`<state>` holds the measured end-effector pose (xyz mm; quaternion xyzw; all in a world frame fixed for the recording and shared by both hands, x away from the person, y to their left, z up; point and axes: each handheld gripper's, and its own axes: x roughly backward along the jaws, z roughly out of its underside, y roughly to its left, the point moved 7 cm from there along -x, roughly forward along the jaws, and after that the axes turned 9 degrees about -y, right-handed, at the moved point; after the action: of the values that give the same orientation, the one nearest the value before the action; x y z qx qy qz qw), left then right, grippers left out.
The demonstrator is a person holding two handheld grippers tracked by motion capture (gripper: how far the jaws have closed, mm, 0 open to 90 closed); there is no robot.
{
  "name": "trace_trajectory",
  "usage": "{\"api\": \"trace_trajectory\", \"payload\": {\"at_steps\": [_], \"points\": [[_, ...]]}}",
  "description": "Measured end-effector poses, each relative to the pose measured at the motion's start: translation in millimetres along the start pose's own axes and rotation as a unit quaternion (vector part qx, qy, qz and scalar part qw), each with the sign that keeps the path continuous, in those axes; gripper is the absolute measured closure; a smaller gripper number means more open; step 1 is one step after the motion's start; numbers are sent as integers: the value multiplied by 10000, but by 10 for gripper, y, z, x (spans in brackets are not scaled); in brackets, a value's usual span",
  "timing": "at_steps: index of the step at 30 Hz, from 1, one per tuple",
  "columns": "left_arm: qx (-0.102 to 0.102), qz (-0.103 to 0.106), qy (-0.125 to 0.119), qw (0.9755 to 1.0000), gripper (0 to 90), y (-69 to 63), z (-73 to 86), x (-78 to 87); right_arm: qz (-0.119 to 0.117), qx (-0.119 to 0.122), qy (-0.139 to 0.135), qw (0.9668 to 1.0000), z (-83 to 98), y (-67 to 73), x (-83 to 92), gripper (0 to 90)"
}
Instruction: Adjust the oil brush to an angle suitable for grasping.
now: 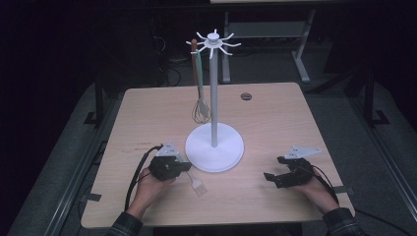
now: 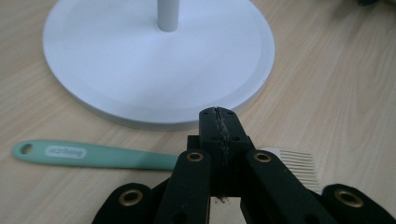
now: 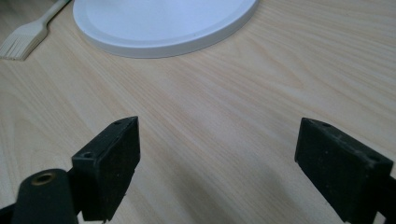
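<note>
On the table (image 1: 275, 113), near side: both grippers sat low, 1 per hand.
Left gripper (image 2: 218, 122): jaws pressed together, nothing visibly between the pads; it sat at the near-left edge of the stand's base, over the brush.
Left hand (image 1: 147, 184): wrapped the gripper body from the near side.
Brush (image 2: 93, 155): lay flat on the table just near of the base (image 2: 154, 56), mint handle to the left, pale bristles to the right in the left gripper view; the shut jaws crossed above its middle, contact not clear.
Right gripper (image 3: 217, 158): jaws wide apart, only bare table between them, near-right of the base, well apart from the brush.
Right hand (image 1: 314, 189): rested at the near-right of the table.
Stand (image 1: 214, 88): white pole upright on a round base, mid-table, hooks at top.
Whisk (image 1: 199, 105): hung from 1 left hook, wire head down, beside the pole, above the table.
</note>
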<state>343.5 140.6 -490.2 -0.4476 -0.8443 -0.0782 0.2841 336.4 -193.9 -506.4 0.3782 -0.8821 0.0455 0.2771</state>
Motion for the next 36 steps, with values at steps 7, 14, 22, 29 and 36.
{"api": "trace_trajectory", "payload": {"at_steps": [7,14,22,29,36], "points": [[-54,116,253,9996,899,-97,93,-156,-3,2,29,10000,5,6,-3,137],[-82,169,420,9989,899,-151,141,-236,21,-10,21,10000,4,-5,-2,138],[0,129,576,9983,899,-145,182,-203,23,-1,6,10000,0,-10,3,139],[-24,46,706,9975,899,-145,226,-116,28,-21,6,10000,3,-18,6,139],[107,-46,710,9974,899,-152,280,-26,28,-45,3,10000,9,-30,6,139]]}}
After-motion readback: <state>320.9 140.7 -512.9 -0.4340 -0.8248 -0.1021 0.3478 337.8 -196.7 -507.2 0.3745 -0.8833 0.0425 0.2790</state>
